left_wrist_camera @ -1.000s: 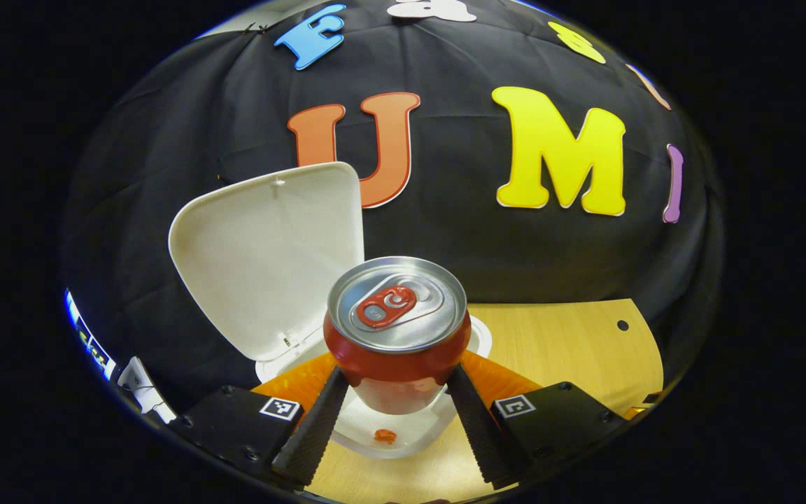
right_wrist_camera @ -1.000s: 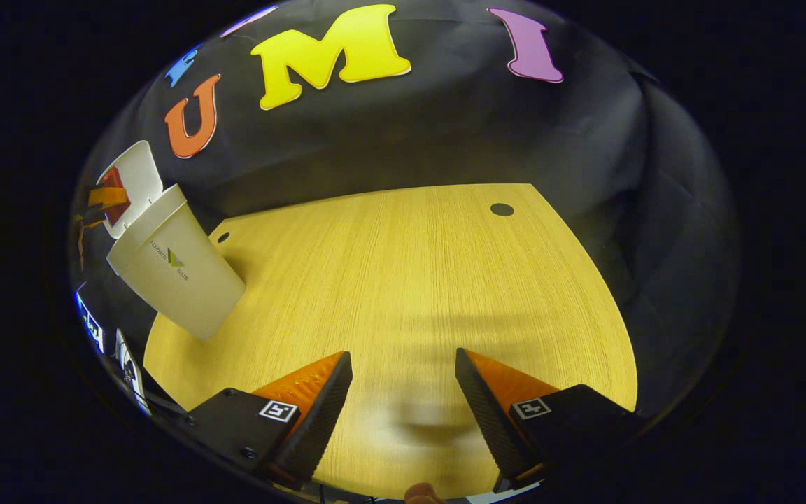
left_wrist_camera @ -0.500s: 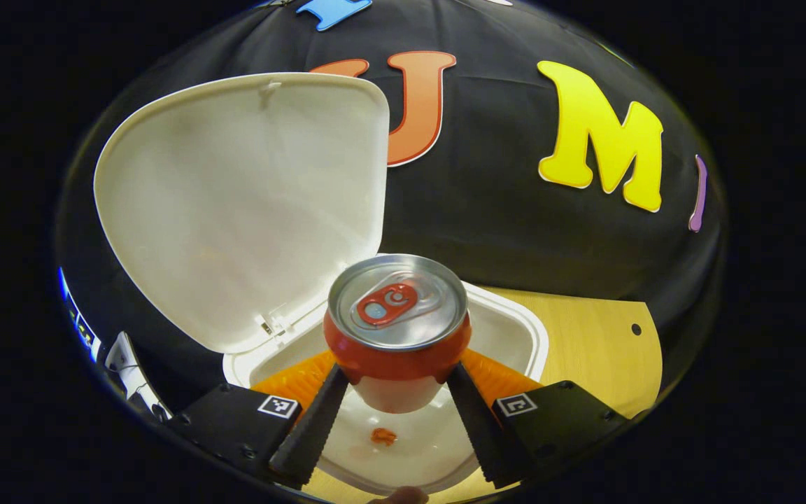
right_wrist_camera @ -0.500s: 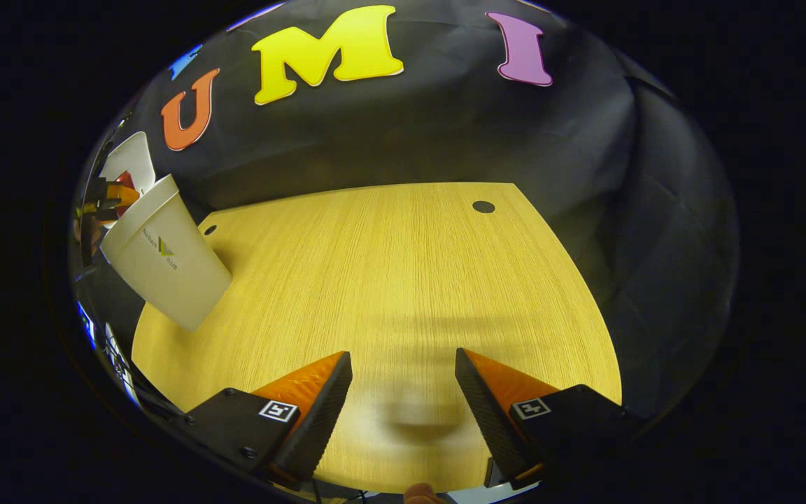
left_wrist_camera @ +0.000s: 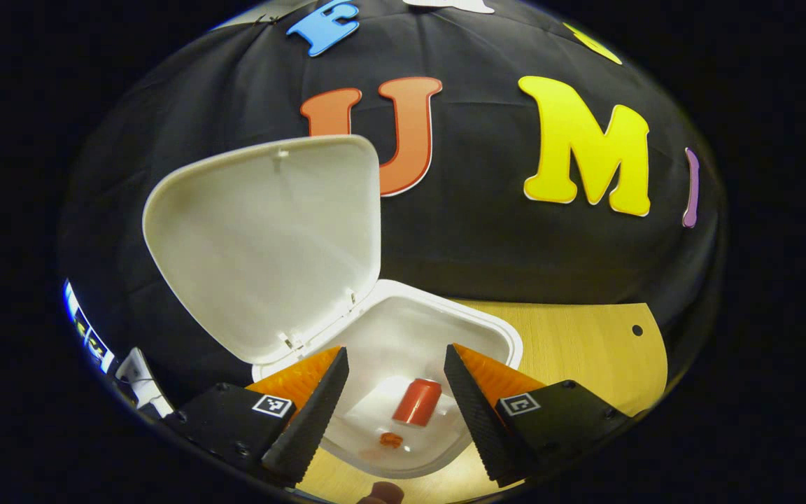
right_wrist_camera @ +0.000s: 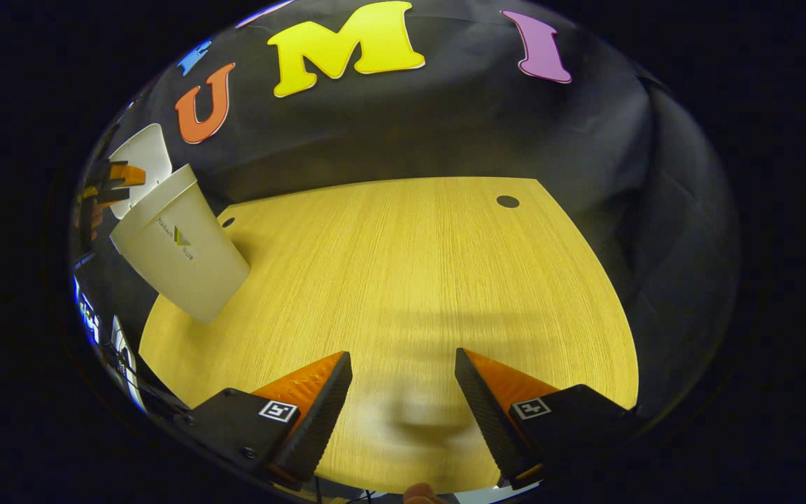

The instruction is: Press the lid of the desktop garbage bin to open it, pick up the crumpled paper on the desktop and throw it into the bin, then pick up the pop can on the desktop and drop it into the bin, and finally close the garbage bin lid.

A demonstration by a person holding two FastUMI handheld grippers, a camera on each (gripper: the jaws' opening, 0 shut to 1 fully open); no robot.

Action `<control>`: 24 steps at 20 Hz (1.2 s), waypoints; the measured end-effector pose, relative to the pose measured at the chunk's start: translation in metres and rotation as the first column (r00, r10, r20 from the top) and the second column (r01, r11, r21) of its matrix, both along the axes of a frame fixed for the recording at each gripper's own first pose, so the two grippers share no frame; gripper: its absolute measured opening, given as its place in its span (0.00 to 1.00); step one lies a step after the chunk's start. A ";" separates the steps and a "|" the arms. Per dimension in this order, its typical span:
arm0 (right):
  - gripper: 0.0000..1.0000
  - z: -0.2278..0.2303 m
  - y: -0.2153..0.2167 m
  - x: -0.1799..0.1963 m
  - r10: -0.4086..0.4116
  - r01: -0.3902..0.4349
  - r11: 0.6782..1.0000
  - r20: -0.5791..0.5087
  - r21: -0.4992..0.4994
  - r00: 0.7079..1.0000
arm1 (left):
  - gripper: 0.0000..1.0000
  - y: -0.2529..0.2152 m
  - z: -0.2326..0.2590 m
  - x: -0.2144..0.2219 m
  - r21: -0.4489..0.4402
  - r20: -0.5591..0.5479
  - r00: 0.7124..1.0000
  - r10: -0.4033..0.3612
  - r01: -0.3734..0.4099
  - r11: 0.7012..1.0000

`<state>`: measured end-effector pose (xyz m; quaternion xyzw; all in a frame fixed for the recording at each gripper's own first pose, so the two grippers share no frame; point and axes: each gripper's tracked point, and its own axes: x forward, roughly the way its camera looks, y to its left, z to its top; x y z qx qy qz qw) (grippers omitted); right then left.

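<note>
In the left gripper view we look down past the left gripper (left_wrist_camera: 392, 392), whose fingers stand wide apart and hold nothing, into the open garbage bin (left_wrist_camera: 494, 332). The lid (left_wrist_camera: 263, 238) is raised and leans back toward the booth wall, its pale inner face turned to us. The pop can (left_wrist_camera: 417, 402) lies tilted inside the bin, below and between the fingers and touching neither. A small orange-red speck (left_wrist_camera: 390, 439) rests on the bin floor just beside the can; we cannot tell what it is, and we cannot make out the crumpled paper in the bin.

In the right gripper view the right gripper (right_wrist_camera: 403, 399) hovers above the bare wooden desktop (right_wrist_camera: 417, 280), fingers spread wide, gripping nothing. The bin stands at the far left of the desktop with its lid up, and the left gripper appears beside it at the edge.

We judge the task to be near its end: the lid is open and the can is in the bin. The paper is presumably already inside. What remains is closing the lid.
</note>
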<state>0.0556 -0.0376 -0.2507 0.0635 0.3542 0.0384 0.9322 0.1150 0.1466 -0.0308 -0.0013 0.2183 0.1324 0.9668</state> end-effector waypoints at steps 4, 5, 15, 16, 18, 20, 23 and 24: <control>0.94 -0.001 0.008 -0.002 0.058 -0.058 0.998 -0.017 0.015 0.998 | 0.95 0.004 0.064 -0.003 0.101 0.078 0.997 0.021 -0.029 0.994; 0.95 0.000 0.007 -0.002 0.074 -0.074 0.997 -0.014 0.012 0.997 | 0.96 0.006 0.083 -0.003 0.120 0.103 0.994 0.031 -0.043 0.992; 0.95 -0.004 0.004 -0.004 0.133 -0.134 0.991 -0.027 -0.025 0.991 | 0.95 0.101 0.163 0.035 -0.035 0.203 0.929 0.309 -0.308 0.951; 0.95 -0.003 0.002 -0.003 0.123 -0.124 0.992 -0.021 -0.018 0.992 | 0.96 0.106 0.155 0.038 -0.060 0.175 0.926 0.334 -0.329 0.943; 0.95 -0.003 0.003 -0.004 0.108 -0.107 0.994 -0.021 0.004 0.994 | 0.95 0.120 0.135 0.046 -0.104 0.130 0.917 0.377 -0.366 0.925; 0.94 -0.005 0.001 -0.006 0.106 -0.106 0.994 -0.028 -0.002 0.994 | 0.96 0.124 0.128 0.052 -0.135 0.134 0.906 0.401 -0.384 0.913; 0.95 -0.007 -0.004 -0.005 0.096 -0.096 0.995 -0.027 -0.008 0.995 | 0.96 0.116 0.118 0.062 -0.149 0.103 0.915 0.391 -0.375 0.915; 0.95 -0.009 -0.005 -0.006 0.092 -0.093 0.996 -0.032 -0.007 0.995 | 0.95 0.110 0.113 0.063 -0.178 0.094 0.916 0.389 -0.369 0.912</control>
